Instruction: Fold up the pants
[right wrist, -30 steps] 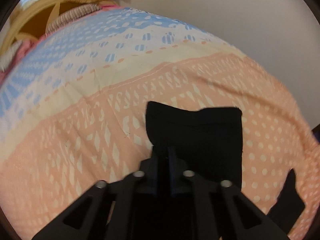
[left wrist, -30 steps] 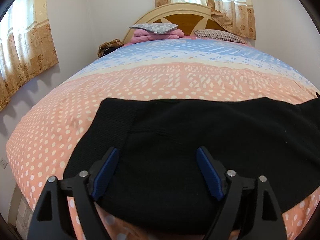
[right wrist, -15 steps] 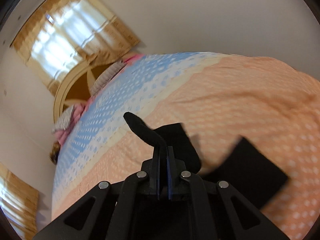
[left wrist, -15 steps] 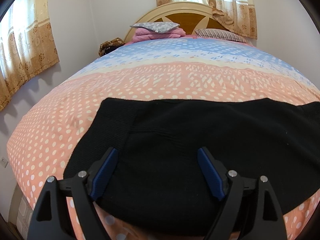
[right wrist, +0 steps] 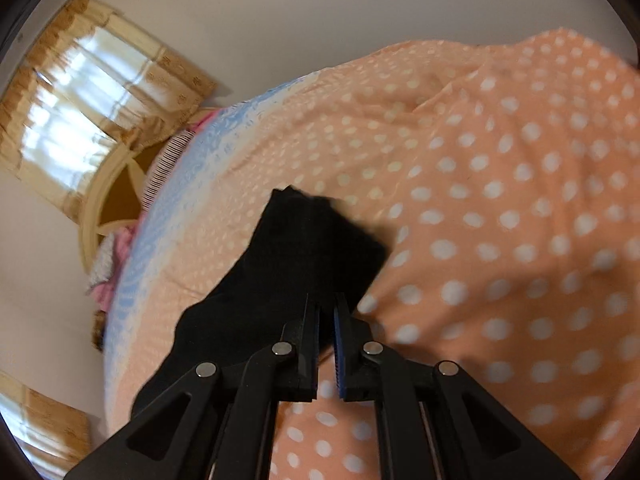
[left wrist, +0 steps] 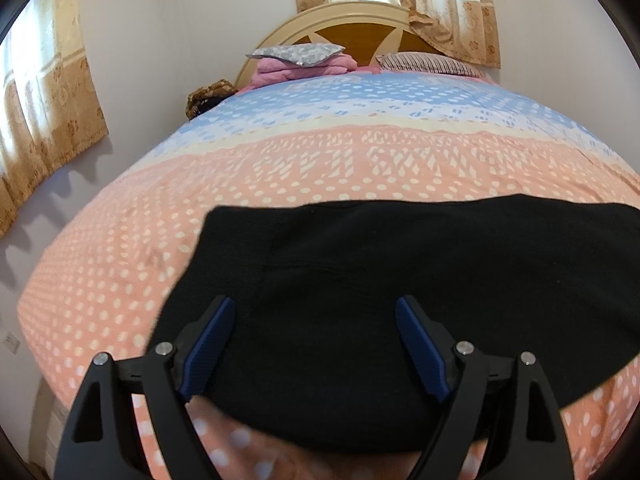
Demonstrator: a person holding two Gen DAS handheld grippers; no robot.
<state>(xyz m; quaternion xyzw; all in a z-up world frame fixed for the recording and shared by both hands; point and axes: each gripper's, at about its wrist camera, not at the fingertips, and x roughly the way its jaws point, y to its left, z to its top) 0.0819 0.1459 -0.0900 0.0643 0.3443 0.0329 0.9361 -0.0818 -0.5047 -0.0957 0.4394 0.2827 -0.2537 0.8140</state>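
Note:
Black pants point(left wrist: 400, 280) lie across the near part of the bed, spread left to right. My left gripper point(left wrist: 316, 312) is open and empty, hovering just over the pants near the bed's front edge, its blue pads point(left wrist: 212, 336) wide apart. In the right wrist view the leg end of the pants point(right wrist: 304, 252) lies on the sheet just ahead of my right gripper point(right wrist: 326, 312). Its jaws stand a narrow gap apart, with cloth at the tips; whether they still pinch it is unclear.
The bed has a peach dotted sheet point(left wrist: 120, 248) with a blue band further up. Pink folded bedding and pillows point(left wrist: 304, 62) lie at the headboard point(left wrist: 360, 24). Curtained windows point(left wrist: 36, 120) and white walls surround the bed. The bed's left edge point(left wrist: 28, 320) drops off.
My right gripper swung round and came down, laying the lifted pant leg on the sheet; its jaws have parted slightly. The left gripper has stayed open over the pants.

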